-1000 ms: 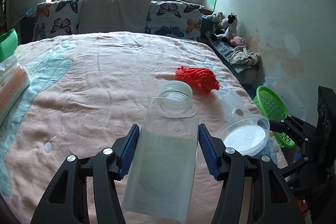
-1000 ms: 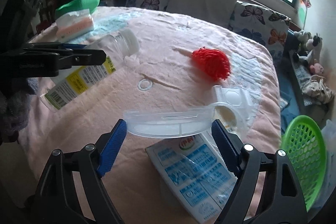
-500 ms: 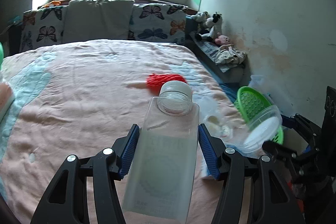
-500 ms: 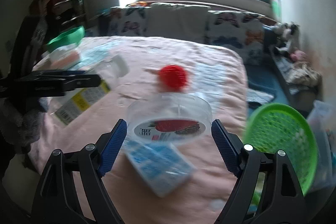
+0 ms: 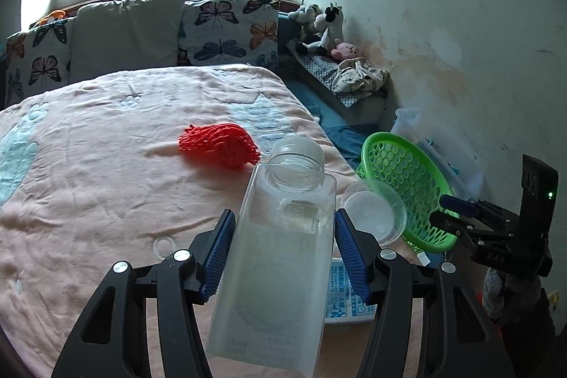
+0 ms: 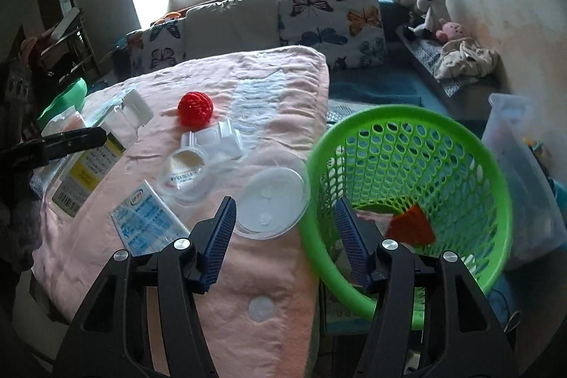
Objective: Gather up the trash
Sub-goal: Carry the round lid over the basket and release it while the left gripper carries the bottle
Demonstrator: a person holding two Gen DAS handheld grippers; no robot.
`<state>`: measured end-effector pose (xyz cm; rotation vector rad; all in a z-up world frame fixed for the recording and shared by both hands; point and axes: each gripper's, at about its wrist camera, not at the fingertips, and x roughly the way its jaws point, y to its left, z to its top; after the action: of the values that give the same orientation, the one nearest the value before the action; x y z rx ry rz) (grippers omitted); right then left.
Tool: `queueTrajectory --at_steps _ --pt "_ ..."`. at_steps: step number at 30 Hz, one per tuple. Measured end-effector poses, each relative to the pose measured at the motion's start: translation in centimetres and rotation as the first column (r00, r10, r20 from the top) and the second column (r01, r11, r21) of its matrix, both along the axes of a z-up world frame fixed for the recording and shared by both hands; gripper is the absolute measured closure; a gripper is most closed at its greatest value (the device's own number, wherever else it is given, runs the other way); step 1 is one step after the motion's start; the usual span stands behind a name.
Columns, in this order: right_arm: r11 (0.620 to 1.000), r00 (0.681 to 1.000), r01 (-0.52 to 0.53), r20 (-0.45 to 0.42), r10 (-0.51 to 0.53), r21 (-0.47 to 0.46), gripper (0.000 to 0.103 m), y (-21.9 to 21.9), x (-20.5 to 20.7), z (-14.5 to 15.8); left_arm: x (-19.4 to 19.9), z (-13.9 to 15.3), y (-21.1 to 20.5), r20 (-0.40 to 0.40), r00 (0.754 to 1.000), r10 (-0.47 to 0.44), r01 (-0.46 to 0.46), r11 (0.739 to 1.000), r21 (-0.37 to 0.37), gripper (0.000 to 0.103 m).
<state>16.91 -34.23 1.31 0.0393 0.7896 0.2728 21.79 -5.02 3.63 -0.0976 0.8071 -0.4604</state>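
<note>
- Left wrist view: the left gripper (image 5: 283,218) has its blue ribbed pads clamped on the flat sides of a clear, square-shouldered plastic bottle with a white screw cap (image 5: 280,257). The bottle is held above a pink blanket on the bed (image 5: 88,201).
- A faint line of print sits below the bottle's neck, too pale to read.
- A red foam mesh sleeve (image 5: 218,149) lies on the blanket beyond the cap.
- A blue-and-white printed carton (image 5: 342,293) shows under the right-hand finger. Its writing is too small to make out.
- A clear round plastic tub (image 5: 372,213) shows just beside the rim of a green perforated plastic basket (image 5: 404,190).
- The right gripper (image 5: 448,209) points at the basket and stands apart from the tub.
- Right wrist view: the right gripper's jaws are closing and the pads press on nothing. The round tub lies just off the left fingertip, next to the basket's rim, and that rim crosses the gap between the fingers.
- An orange-red triangular scrap (image 6: 411,225) lies inside the basket.
- The carton lies flat on the blanket with a small green-and-blue logo at one corner. The logo cannot be read.
- A small clear cup with a printed band (image 6: 186,174) sits beside a clear moulded plastic tray (image 6: 219,139). The band's text is illegible.
- The bottle at the left edge carries a yellow-and-white label with a barcode and lettering too fine to read.
</note>
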Motion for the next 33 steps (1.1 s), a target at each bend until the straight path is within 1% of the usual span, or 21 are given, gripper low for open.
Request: queueTrajectory --at_steps 5,8,10,12,14,21,22,23,28,31,33 --pt "1.000 1.000 -0.002 -0.007 0.002 0.011 0.040 -0.4 0.2 -0.6 0.2 0.3 -0.8 0.003 1.000 -0.008 0.008 1.000 0.011 0.048" --pt "1.000 1.000 -0.024 -0.019 0.024 -0.006 0.038 0.2 0.7 -1.1 0.3 0.3 -0.8 0.002 1.000 -0.007 0.007 1.000 0.012 0.048" --pt "0.999 0.999 -0.046 -0.025 0.045 -0.028 0.033 1.0 1.1 -1.5 0.3 0.3 -0.8 0.000 1.000 -0.007 0.007 1.000 0.014 0.048" --pt "0.997 0.998 -0.060 -0.027 0.058 -0.056 0.026 1.8 1.6 -1.8 0.4 0.2 -0.8 -0.001 1.000 -0.004 0.004 1.000 0.016 0.048" --pt "0.995 0.997 -0.070 -0.036 0.067 -0.067 0.023 2.4 2.2 -2.1 0.6 0.1 -0.6 -0.005 1.000 0.000 0.000 1.000 0.013 0.048" --pt "0.987 0.990 -0.105 -0.104 0.092 -0.125 0.022 4.6 5.0 -3.5 0.8 -0.6 0.5 -0.015 1.000 0.010 -0.010 1.000 0.007 0.048" --pt "0.985 0.989 -0.112 -0.116 0.097 -0.134 0.019 4.9 5.3 -3.7 0.8 -0.7 0.6 -0.017 1.000 0.012 -0.012 1.000 0.005 0.048" --pt "0.983 0.987 -0.119 -0.123 0.102 -0.142 0.017 5.2 5.5 -3.8 0.9 -0.8 0.7 -0.018 1.000 0.012 -0.012 1.000 0.005 0.048" --pt "0.968 0.979 -0.155 -0.158 0.125 -0.196 0.014 6.9 6.4 -4.3 1.1 -0.9 1.0 -0.023 1.000 0.010 -0.010 1.000 -0.003 0.048" --pt "0.960 0.976 -0.163 -0.179 0.123 -0.230 0.014 7.4 6.9 -5.0 1.1 -1.1 1.0 -0.026 1.000 0.008 -0.008 1.000 -0.005 0.048" --pt "0.960 0.975 -0.162 -0.189 0.119 -0.229 0.014 7.5 7.1 -5.3 1.1 -1.2 1.1 -0.026 1.000 0.006 -0.006 1.000 -0.006 0.048"
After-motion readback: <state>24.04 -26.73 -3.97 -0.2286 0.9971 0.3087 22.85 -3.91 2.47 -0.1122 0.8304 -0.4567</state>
